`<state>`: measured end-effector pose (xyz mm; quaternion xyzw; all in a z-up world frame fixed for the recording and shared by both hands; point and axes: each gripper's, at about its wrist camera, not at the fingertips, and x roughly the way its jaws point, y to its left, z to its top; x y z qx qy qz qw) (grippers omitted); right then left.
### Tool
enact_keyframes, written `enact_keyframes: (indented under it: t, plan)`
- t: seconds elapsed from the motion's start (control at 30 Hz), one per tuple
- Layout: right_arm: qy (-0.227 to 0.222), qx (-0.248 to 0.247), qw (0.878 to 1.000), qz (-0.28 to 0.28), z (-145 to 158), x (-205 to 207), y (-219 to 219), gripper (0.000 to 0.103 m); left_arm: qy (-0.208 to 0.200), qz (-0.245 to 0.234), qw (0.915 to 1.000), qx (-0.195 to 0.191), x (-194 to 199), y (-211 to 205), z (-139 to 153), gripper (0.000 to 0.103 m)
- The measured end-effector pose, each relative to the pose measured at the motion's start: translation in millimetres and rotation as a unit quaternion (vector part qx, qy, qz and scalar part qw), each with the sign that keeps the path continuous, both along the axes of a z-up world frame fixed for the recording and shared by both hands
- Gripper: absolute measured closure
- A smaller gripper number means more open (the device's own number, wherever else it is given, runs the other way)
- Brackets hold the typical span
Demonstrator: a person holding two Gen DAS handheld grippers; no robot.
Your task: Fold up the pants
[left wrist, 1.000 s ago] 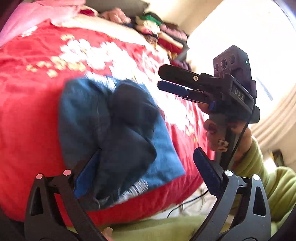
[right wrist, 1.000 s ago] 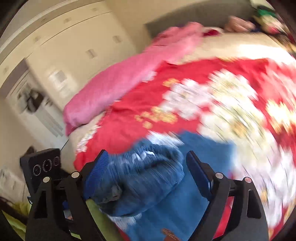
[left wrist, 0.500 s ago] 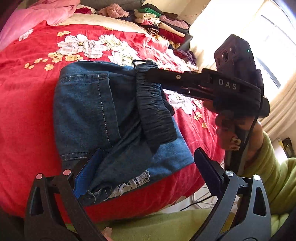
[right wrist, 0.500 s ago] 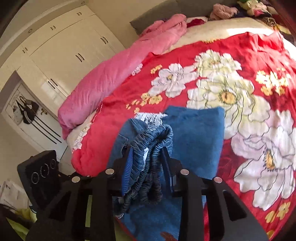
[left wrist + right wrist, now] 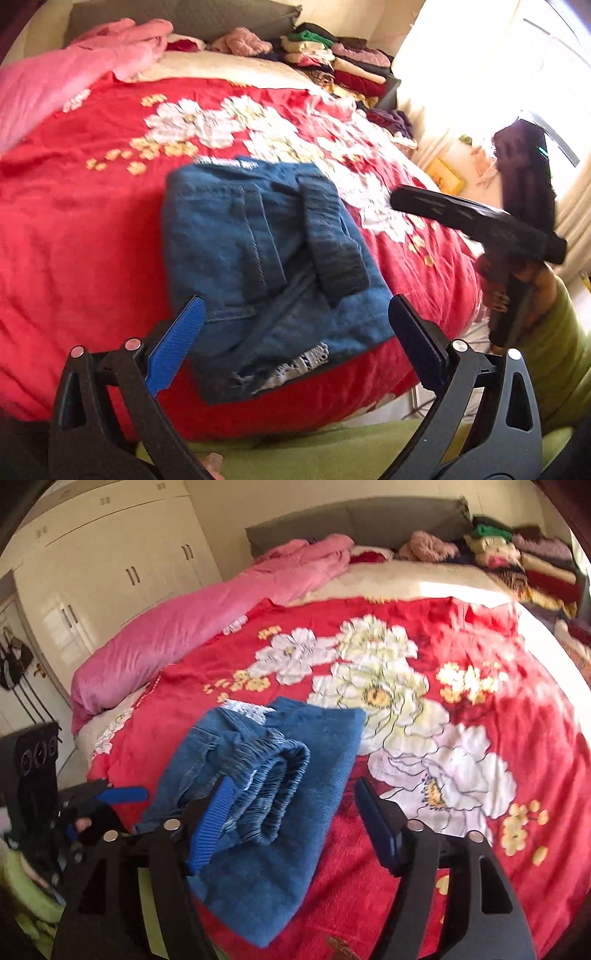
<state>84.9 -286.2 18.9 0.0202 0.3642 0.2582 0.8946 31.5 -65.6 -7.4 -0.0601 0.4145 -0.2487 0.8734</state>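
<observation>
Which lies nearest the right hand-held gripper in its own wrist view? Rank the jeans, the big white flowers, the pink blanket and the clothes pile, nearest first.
From the right hand-held gripper:
1. Jeans, folded, right at its fingers, lower left.
2. Big white flowers, printed mid-bed, beyond the jeans.
3. Pink blanket, along the bed's left edge.
4. Clothes pile, far right corner by the headboard.

Home bedroom: flowered red bedspread (image 5: 461, 635), white wardrobe (image 5: 110, 554), stacked clothes (image 5: 517, 557)

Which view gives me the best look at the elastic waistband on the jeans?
The right wrist view: the elastic waistband lies close, its gathered ridges and rolled end sharp, beside the right gripper. The left wrist view shows it as a dark, blurred band across the folded jeans.
</observation>
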Motion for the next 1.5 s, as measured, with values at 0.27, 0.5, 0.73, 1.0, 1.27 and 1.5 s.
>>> enact_keyframes:
  t: [0.27,0.5,0.73,1.0,1.27,1.5]
  plan:
    - [-0.083,-0.058,0.994,0.050,19,-50,12,0.018,-0.007,0.030,0.9994,0.017,8,10,9,0.010]
    - [-0.080,-0.077,0.990,0.087,-5,-68,31,0.018,0.003,0.055,0.9980,0.031,21,19,5,0.010]
    - [-0.098,-0.105,0.980,0.137,-14,-83,58,0.019,-0.002,0.100,0.9935,0.054,42,43,4,0.010]
    - [-0.127,-0.148,0.955,0.225,-28,-87,112,0.041,0.045,0.077,0.9952,0.040,89,37,-9,0.049]
    - [-0.172,-0.228,0.919,0.273,-57,-74,152,0.055,0.063,0.072,0.9937,0.058,107,27,-29,0.049]
    - [-0.133,-0.207,0.910,0.333,-64,-97,138,0.093,0.053,0.071,0.9942,0.062,104,27,-29,0.042]
